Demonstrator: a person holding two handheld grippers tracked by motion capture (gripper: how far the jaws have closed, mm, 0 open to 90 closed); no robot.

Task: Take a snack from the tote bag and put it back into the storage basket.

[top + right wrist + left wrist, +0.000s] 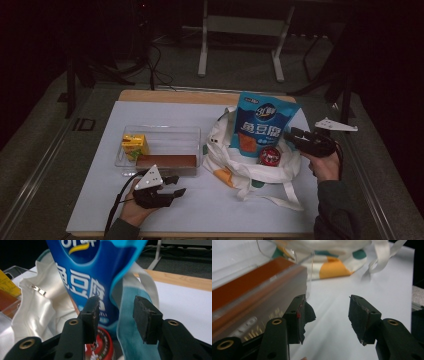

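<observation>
Presently: both tongs spread, nothing pinched.
Left tongs (172, 186) sit low over the desk (225, 210), just beside the clear tray (192, 132) holding a brown box (249, 287) and a yellow carton (135, 145). Right tongs (116, 315) stand gaping at the blue snack pouch (262, 122), upright in the white tote bag (225, 160); the pouch edge appears between the jaws, unpressed. A red-lidded tin (270, 156) lies below.

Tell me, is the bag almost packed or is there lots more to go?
Partly packed. The blue snack pouch and a red-lidded tub already sit in the white tote bag. The right gripper hovers open at the pouch; the left gripper, open, is beside the brown box. That box and the yellow carton remain in the clear bin.
</observation>
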